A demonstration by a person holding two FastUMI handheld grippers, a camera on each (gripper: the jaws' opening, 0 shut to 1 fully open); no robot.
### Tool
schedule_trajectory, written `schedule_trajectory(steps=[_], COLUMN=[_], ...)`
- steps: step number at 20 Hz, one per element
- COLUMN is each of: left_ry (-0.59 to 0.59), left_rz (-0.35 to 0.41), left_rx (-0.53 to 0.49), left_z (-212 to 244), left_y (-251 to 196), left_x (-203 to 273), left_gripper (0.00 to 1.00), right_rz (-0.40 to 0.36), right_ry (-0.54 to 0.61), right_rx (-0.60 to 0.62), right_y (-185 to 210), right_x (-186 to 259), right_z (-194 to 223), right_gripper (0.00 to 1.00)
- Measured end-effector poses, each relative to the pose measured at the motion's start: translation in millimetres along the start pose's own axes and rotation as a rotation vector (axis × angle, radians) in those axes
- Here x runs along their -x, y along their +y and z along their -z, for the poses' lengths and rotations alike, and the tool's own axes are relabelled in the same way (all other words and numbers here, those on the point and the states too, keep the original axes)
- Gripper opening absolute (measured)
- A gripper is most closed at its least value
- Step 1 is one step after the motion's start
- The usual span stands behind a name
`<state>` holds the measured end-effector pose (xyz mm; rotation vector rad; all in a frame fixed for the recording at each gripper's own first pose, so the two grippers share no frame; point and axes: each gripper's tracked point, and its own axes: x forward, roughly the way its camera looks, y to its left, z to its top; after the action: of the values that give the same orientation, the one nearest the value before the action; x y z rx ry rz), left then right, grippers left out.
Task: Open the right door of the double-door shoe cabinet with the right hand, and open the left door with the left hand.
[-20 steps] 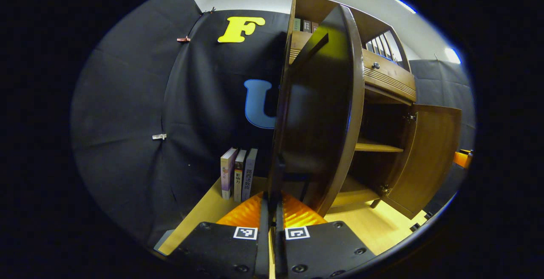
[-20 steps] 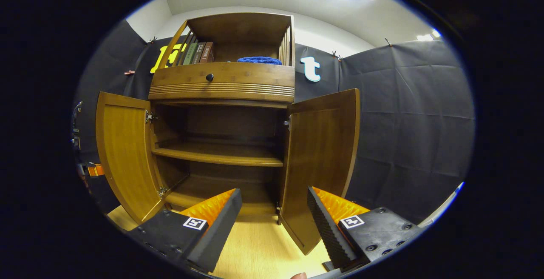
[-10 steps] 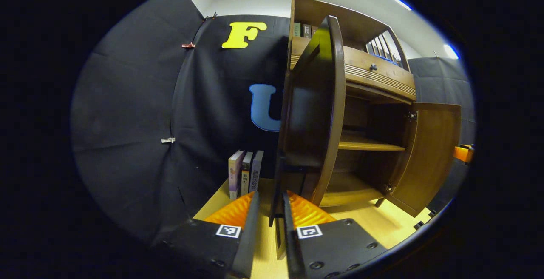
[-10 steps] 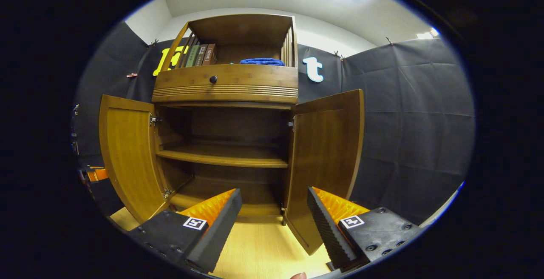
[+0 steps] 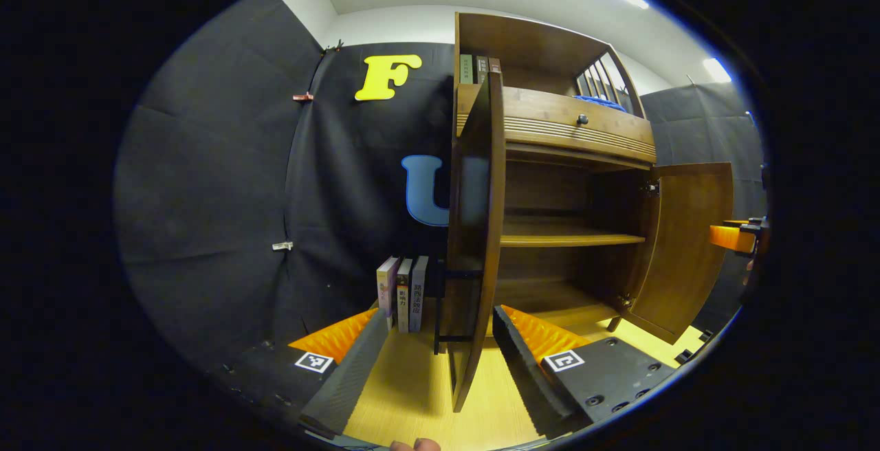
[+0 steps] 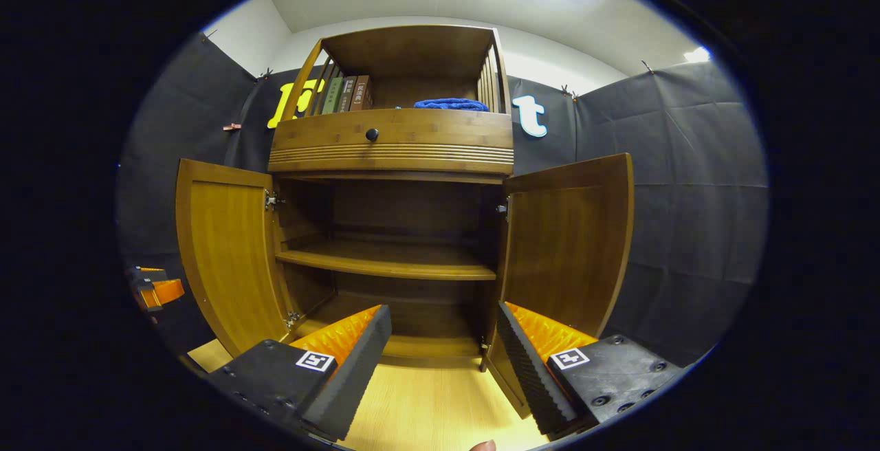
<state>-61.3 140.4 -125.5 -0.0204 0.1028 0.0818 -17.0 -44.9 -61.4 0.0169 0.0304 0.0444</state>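
Wooden floor point(image 5: 419, 410) now between left gripper's point(image 5: 440, 348) parted fingers, released from left door point(image 5: 474, 231); right gripper point(image 6: 443, 348) wide as before.

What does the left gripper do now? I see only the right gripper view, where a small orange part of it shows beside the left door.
Observer: In the left gripper view the left gripper is open. The left door stands edge-on between its fingers, and neither seems to press on it.
Operator: Is something on the outer side of that door?
Observer: Yes, three books stand upright on the floor by the black cloth wall.
Operator: Has the door a handle there?
Observer: A dark bar, likely the handle, sits low on the outer face.
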Motion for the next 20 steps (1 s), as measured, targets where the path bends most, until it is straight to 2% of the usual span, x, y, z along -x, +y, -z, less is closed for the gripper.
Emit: schedule_trajectory(steps=[6,11,20], left_ry=[-0.018,-0.035,-0.076], left_rz=[0.027,0.08,0.109], left_rx=[0.018,0.033,0.032], left_z=[-19,-37,-64], left_y=[-39,-69,-88], left_x=[10,5,-4], left_gripper=[0.95,0.95,0.95], right_rz=[0.011,0.019,0.027], right_ry=[-0.003,-0.019,-0.061], right_rx=[0.016,0.01,-0.01], right_y=[9,15,31], right_x=[1,10,14], right_z=[-4,-13,-33], right_gripper=[0.98,0.98,0.96])
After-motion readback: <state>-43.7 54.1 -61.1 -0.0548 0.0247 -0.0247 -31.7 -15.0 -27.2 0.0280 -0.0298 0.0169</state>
